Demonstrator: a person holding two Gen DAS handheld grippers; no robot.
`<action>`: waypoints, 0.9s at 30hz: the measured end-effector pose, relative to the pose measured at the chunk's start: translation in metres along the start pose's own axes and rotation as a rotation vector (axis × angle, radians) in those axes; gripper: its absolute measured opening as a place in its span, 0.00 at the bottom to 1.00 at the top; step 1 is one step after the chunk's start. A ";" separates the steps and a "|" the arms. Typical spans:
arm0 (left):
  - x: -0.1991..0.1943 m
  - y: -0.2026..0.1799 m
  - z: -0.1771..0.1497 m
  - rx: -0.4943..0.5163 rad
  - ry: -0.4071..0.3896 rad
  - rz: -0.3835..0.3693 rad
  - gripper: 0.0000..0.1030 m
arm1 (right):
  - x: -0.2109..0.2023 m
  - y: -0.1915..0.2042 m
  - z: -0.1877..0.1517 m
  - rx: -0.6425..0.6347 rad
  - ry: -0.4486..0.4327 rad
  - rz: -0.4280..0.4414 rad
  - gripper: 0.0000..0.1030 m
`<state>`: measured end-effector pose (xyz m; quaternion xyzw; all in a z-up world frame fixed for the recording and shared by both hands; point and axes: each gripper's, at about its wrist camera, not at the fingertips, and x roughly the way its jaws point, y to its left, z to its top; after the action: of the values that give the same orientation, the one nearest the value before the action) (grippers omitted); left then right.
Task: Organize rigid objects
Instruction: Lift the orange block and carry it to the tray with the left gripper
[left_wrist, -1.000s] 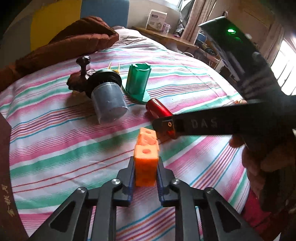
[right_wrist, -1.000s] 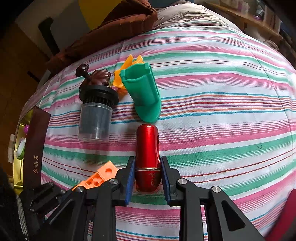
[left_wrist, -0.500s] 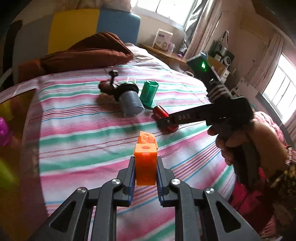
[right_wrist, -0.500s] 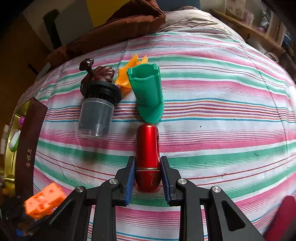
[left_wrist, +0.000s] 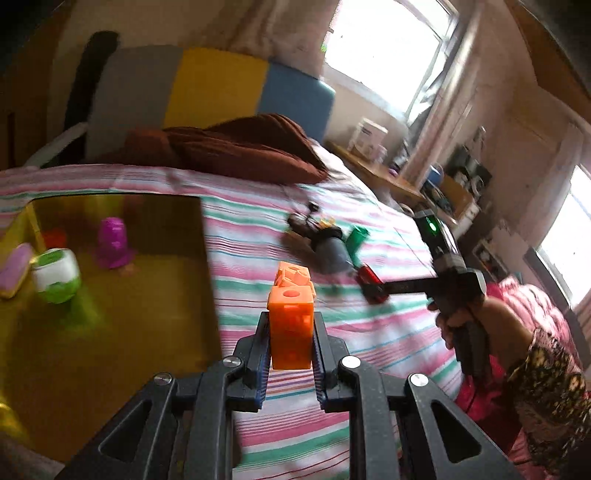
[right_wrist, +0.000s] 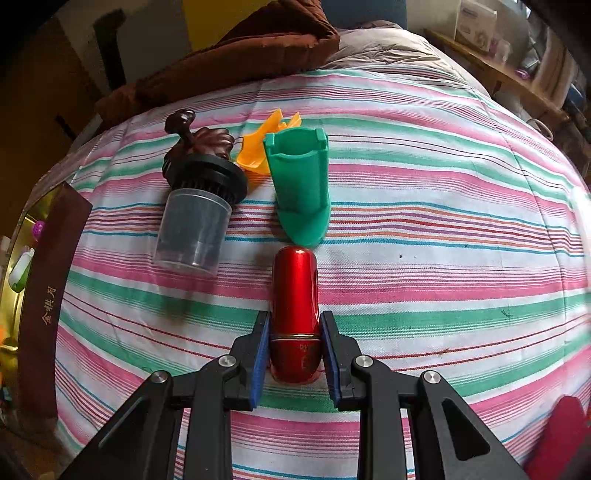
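Note:
My left gripper (left_wrist: 290, 345) is shut on an orange block with holes (left_wrist: 290, 321) and holds it in the air beside the right edge of a gold box (left_wrist: 122, 295). The box holds a purple toy (left_wrist: 112, 242), a green and white jar (left_wrist: 56, 275) and a pink piece (left_wrist: 16, 269). My right gripper (right_wrist: 294, 349) is shut on a red metal tube (right_wrist: 295, 306) that lies on the striped bed (right_wrist: 443, 229). The right gripper also shows in the left wrist view (left_wrist: 373, 290). A green plastic holder (right_wrist: 299, 188), a clear jar with a black lid (right_wrist: 195, 218), a brown figure (right_wrist: 207, 140) and an orange piece (right_wrist: 258, 147) lie beyond the tube.
A brown blanket (left_wrist: 229, 147) lies at the head of the bed. The box's dark red wall (right_wrist: 51, 295) stands at the left in the right wrist view. A wooden shelf (left_wrist: 388, 173) with small items runs along the far side. A red object (right_wrist: 561, 435) is at lower right.
My left gripper has lifted the orange block off the bed and swung it left toward the gold box. My right gripper has stayed shut on the red tube.

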<state>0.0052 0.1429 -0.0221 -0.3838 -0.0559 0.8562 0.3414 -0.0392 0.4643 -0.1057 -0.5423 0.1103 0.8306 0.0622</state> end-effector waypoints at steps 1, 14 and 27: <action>-0.005 0.009 0.000 -0.012 -0.007 0.016 0.18 | 0.000 0.000 0.000 0.001 0.000 0.000 0.26; -0.056 0.097 -0.011 -0.162 -0.079 0.180 0.18 | 0.002 0.003 0.003 -0.031 -0.017 -0.032 0.26; -0.062 0.159 -0.019 -0.208 -0.022 0.387 0.18 | -0.002 0.003 -0.002 -0.049 -0.035 -0.037 0.26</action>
<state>-0.0386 -0.0197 -0.0537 -0.4110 -0.0732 0.8996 0.1285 -0.0369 0.4610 -0.1041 -0.5311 0.0786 0.8411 0.0659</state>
